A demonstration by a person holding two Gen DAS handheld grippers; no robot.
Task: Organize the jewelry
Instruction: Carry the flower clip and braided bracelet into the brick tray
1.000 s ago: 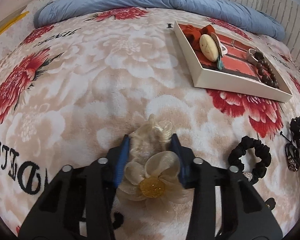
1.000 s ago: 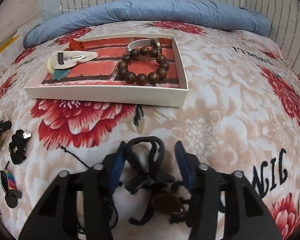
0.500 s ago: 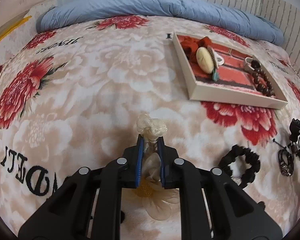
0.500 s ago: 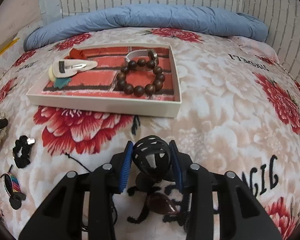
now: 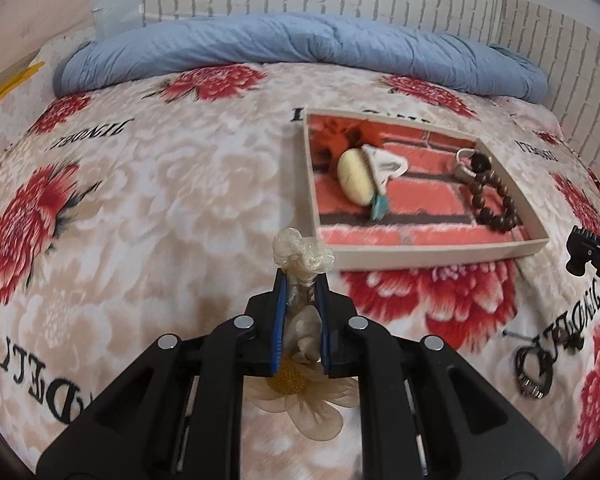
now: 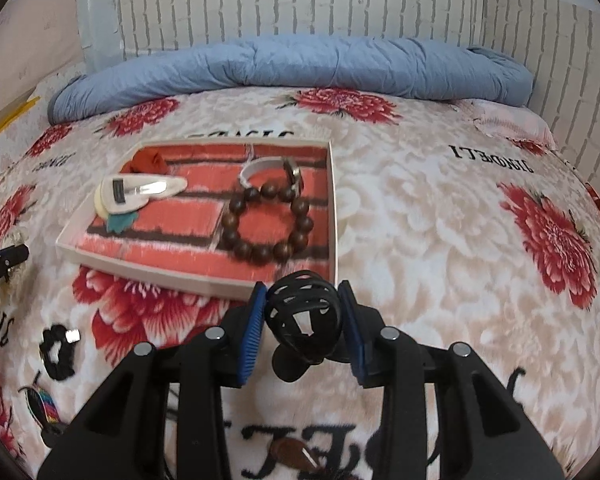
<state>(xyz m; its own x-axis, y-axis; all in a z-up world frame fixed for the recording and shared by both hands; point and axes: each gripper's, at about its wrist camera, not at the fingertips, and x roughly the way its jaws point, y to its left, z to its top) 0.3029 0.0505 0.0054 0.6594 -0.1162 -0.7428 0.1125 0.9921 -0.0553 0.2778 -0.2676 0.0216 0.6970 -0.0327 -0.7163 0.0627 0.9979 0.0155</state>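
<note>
Risk first: my left gripper [image 5: 300,280] pinches the cream flower scrunchie [image 5: 302,256] by a thin gathered fold, petals dangling below; it may slide free on the way to the tray [image 5: 440,254]. My right gripper [image 6: 302,308] clamps the black woven hair piece [image 6: 304,316], whose cords trail onto the blanket [image 6: 440,220] and could snag. Tray just ahead, wooden bead bracelet [image 6: 266,226] already inside. Since a second ago: both jaws closed on their pieces, and both pieces lifted off the blanket.
</note>
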